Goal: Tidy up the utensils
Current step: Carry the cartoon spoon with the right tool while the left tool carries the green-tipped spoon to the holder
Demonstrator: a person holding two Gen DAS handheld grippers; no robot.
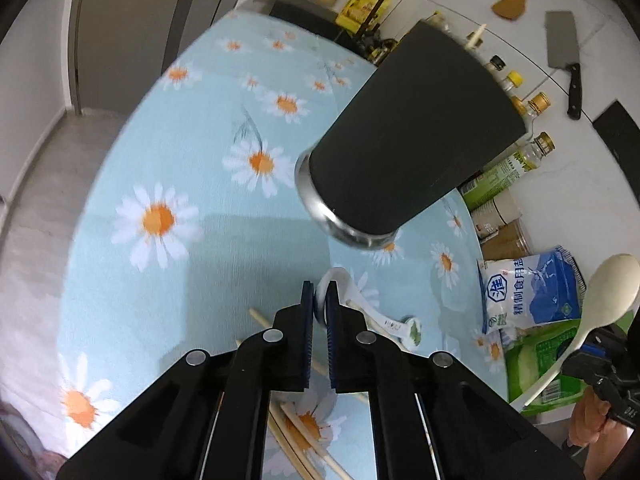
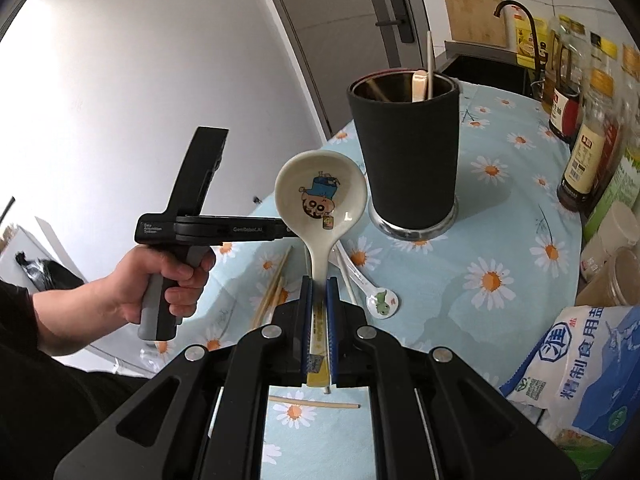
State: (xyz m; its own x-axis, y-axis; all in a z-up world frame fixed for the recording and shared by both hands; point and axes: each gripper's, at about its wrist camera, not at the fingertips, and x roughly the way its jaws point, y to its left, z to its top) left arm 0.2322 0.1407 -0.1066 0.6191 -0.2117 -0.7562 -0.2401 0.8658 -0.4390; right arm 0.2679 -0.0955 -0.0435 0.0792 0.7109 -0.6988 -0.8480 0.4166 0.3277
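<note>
Risk: black holder cup (image 2: 404, 152), just ahead of the right gripper (image 2: 319, 280), could tip if the cartoon spoon (image 2: 320, 196) clips its rim. Right jaws pinched tight on that spoon's handle, bowl raised. Left gripper (image 1: 319, 296) nearly closed on the small white spoon (image 1: 340, 280); a thin grip could let it slip. Chopsticks (image 1: 296, 440) lie beneath.

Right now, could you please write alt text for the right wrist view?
The right gripper holds a cartoon-printed spoon by its handle above a daisy tablecloth, near a black utensil holder. A hand holds the left gripper.
</note>
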